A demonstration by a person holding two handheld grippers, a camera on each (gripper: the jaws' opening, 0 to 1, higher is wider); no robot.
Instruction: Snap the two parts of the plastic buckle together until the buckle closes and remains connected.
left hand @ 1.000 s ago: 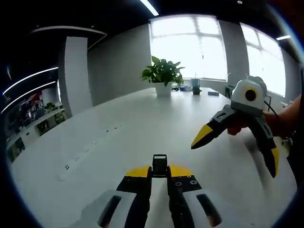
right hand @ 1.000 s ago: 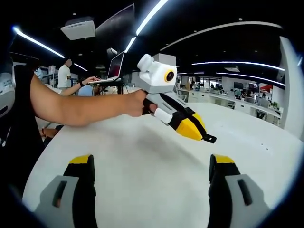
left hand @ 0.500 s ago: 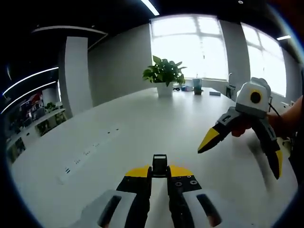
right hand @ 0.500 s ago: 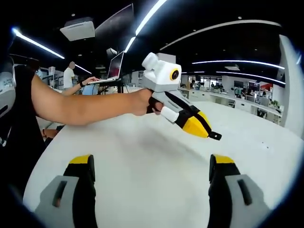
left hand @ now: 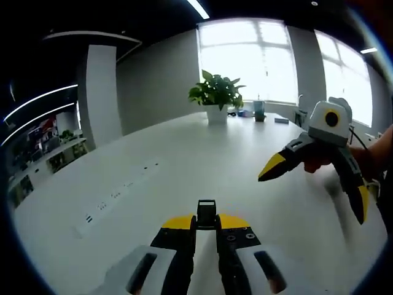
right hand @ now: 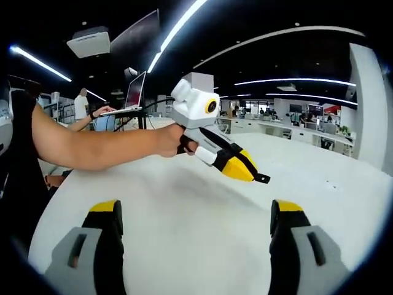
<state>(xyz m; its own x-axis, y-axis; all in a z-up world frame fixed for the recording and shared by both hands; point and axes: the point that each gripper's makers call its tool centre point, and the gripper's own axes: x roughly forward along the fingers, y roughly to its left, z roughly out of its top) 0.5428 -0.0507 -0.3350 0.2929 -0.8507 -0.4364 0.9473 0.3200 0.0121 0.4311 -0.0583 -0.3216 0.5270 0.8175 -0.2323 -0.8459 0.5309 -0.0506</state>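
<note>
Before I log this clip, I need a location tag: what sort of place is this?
Most likely an open-plan office. A long white table carries a potted plant by big windows, and a person works at a raised laptop behind.

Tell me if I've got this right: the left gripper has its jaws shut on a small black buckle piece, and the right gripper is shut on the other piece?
Not quite. The left gripper is indeed shut on the black buckle piece, but the right gripper has its jaws wide open with nothing between them, as the right gripper view shows.
</note>
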